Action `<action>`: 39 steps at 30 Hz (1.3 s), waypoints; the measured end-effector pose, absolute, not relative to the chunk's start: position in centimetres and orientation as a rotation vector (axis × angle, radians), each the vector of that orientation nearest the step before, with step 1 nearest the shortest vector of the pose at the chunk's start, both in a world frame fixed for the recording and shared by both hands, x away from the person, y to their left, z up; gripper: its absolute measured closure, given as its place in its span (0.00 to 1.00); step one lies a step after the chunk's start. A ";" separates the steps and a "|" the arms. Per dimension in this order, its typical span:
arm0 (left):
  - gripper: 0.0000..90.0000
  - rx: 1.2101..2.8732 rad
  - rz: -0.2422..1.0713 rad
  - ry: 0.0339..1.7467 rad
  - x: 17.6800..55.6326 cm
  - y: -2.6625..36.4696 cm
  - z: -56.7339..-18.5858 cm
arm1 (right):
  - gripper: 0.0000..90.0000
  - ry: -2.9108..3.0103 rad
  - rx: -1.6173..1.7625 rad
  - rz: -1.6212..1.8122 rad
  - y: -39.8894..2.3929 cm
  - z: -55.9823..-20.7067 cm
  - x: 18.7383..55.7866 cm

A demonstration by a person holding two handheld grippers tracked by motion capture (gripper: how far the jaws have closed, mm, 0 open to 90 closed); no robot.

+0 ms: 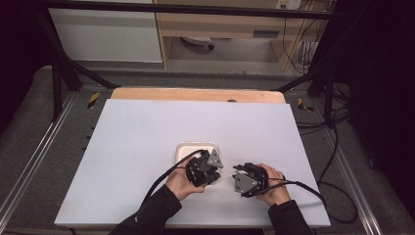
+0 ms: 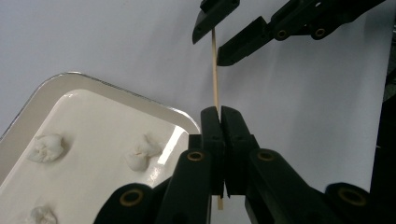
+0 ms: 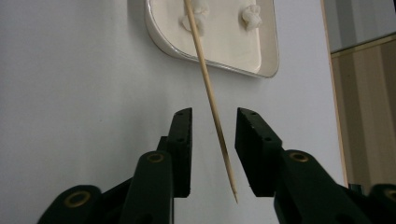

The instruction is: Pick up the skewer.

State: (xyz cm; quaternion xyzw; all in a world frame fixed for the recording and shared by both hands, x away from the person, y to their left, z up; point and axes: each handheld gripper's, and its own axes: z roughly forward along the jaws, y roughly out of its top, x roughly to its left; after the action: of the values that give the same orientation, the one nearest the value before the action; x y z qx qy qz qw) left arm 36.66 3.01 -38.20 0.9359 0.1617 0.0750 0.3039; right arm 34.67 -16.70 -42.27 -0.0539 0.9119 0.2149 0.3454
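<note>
A thin wooden skewer [image 2: 215, 70] runs between the two grippers above the white table. My left gripper [image 2: 221, 114] is shut on one end of it, and a short stub sticks out behind the jaws. The pointed end [image 3: 210, 93] passes between the jaws of my right gripper [image 3: 212, 116], which stand open with a gap on each side of the stick. In the high view the left gripper [image 1: 208, 169] and the right gripper [image 1: 240, 175] face each other near the front of the table. A white tray [image 2: 56, 84] with several white lumps [image 2: 142, 151] lies beside the left gripper.
The tray [image 1: 183, 147] sits just behind the left hand on the white tabletop [image 1: 147, 127]. A wooden strip [image 1: 195, 94] edges the table's far side. Black cables [image 1: 161, 178] trail from both grippers toward the front edge and right side.
</note>
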 end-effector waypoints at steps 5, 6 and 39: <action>0.99 2.480 0.194 0.422 36.6 3.0 -38.2 | 0.85 2.381 -0.176 0.535 -16.5 -42.3 34.6; 0.99 2.482 0.193 0.420 36.6 3.0 -38.2 | 0.86 2.376 -0.191 0.530 -16.5 -42.4 34.6; 0.80 2.629 0.179 0.421 37.7 2.8 -38.4 | 0.99 2.373 -0.319 0.438 -15.8 -42.2 34.3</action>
State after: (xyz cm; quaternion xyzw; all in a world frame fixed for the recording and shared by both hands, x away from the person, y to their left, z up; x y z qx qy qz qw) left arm 37.67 2.77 -38.42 0.9578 0.1534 0.0651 0.2343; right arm 34.35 -15.84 -42.20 -0.1229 0.9145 0.1689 0.3464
